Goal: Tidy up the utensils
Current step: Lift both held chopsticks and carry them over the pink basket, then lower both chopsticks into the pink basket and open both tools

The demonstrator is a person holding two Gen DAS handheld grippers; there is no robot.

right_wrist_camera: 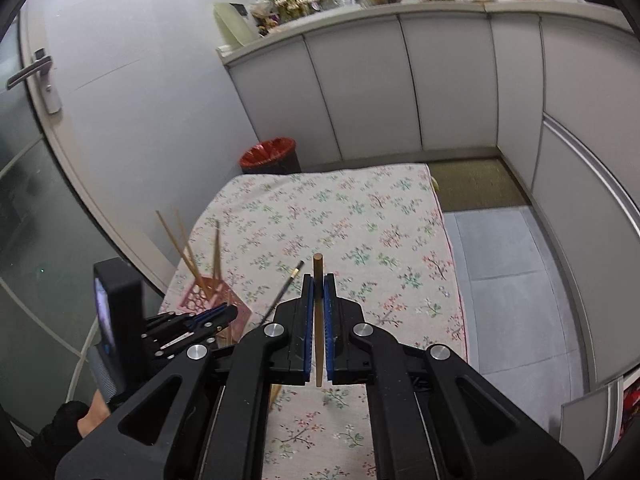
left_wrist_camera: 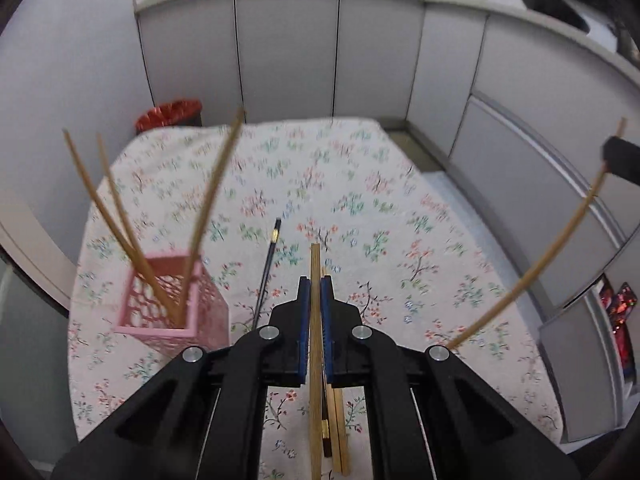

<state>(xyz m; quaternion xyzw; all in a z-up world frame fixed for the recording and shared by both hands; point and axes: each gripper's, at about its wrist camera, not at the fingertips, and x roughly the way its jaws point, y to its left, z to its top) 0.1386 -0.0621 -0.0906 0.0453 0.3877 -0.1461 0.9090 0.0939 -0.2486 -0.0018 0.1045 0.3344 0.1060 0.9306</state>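
Chopsticks (left_wrist_camera: 140, 256) crowd pink holder (left_wrist_camera: 176, 312); black chopstick (left_wrist_camera: 267, 268) lies beside it.

The right hand-held gripper (right_wrist_camera: 319, 280) is closed on a wooden chopstick (right_wrist_camera: 318, 320), which runs between the blue pads (right_wrist_camera: 307, 320) and projects past the fingertips. Below lies the counter (right_wrist_camera: 360, 216), covered with a floral cloth. A black chopstick (right_wrist_camera: 286, 286) lies on the cloth, left of the fingertips. At left, a pink basket (right_wrist_camera: 208, 294) holds three wooden sticks (right_wrist_camera: 188, 248), probably chopsticks. The left hand-held gripper (right_wrist_camera: 234, 312) is next to the basket. A red bin (right_wrist_camera: 270, 156) stands beyond the counter.
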